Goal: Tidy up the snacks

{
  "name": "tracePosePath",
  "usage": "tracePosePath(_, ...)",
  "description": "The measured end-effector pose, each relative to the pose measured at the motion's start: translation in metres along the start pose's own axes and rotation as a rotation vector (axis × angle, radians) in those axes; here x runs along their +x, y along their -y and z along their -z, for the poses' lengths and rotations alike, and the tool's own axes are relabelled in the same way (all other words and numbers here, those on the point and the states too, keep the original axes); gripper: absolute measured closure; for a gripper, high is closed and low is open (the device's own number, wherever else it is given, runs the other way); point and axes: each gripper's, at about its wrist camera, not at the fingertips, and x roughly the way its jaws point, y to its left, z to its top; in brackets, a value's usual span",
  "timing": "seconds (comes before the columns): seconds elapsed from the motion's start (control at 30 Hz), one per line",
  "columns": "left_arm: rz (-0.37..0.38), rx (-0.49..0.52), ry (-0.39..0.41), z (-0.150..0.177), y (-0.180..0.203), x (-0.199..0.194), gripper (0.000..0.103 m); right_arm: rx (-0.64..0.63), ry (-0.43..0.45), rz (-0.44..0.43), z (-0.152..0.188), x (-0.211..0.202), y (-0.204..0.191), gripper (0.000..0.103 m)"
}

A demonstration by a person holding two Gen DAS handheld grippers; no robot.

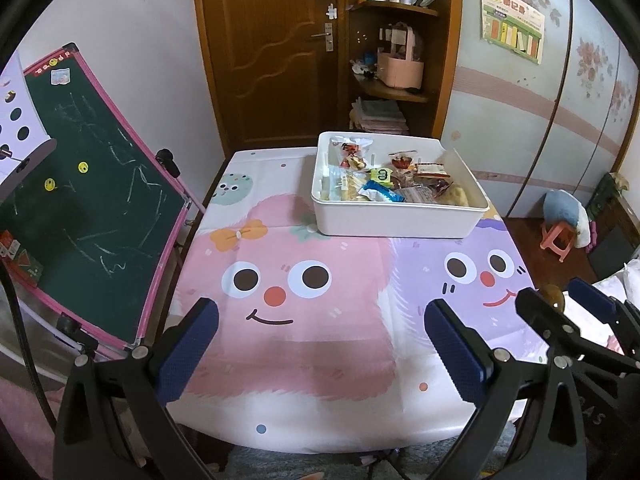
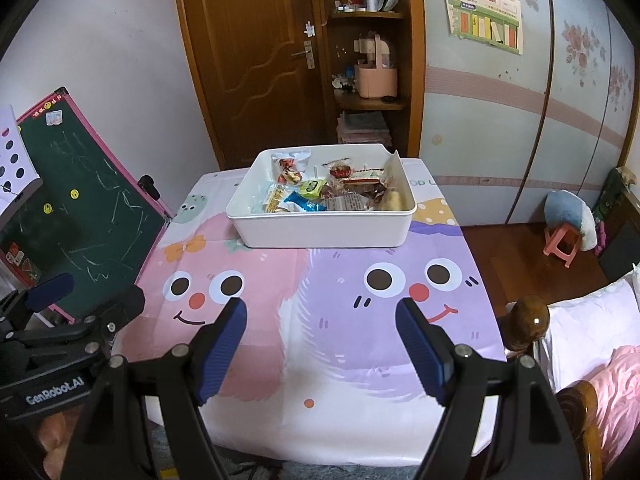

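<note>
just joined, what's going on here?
A person holds two grippers over a table with a cartoon tablecloth. The left gripper and right gripper are both open and empty, hovering near the table's front edge. The snack packets all sit inside the white bin at the far side. Nothing is being touched right now.

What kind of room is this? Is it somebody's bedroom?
Probably a bedroom at home. There is a bed with pink bedding beside the table, a flowered wardrobe, and a child's chalkboard.
</note>
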Motion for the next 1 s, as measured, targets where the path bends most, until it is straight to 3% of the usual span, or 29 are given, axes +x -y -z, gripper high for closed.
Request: tracePosePath(1.0,0.000,-0.007,-0.012,0.0029,-0.0007,0.0035,0.001,-0.008,0.002,-0.002,-0.0010,-0.0008,-0.0016,0.025)
